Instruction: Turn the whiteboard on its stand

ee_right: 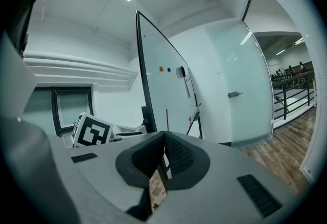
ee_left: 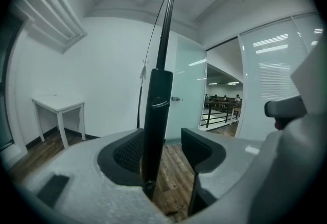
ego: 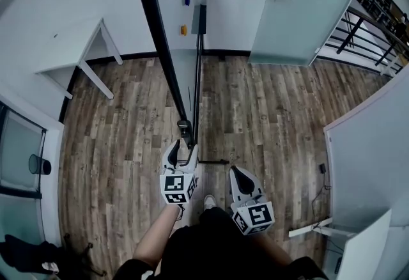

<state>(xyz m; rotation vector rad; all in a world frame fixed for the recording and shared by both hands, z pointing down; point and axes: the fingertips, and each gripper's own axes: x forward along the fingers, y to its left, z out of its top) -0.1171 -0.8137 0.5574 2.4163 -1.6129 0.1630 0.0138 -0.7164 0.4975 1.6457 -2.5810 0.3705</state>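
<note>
Nearest the person, the right gripper (ego: 236,175) (ee_right: 163,152) hangs to the right of the whiteboard's black metal frame edge (ego: 167,61) (ee_left: 156,115). It is apart from that edge, and its jaws are pressed together with nothing between them.

The left gripper (ego: 183,148) (ee_left: 163,154) is the nearer of the two. Its jaws stand wide, one on either side of the edge. The bar lies close against the left pad, though contact cannot be confirmed, and the right pad is clear of it. No grip is on.

The edge's long axis runs upright, rising out of the jaws toward the ceiling.

Beyond the edge, the large white rectangular whiteboard (ego: 182,74) (ee_right: 168,90) stretches away from the person, seen edge-on from above. The thin black stand (ego: 199,80) that carries it is just right of the edge.

Judgement: the left gripper must close on the edge before the board can be swung. The right gripper is not placed to help.
</note>
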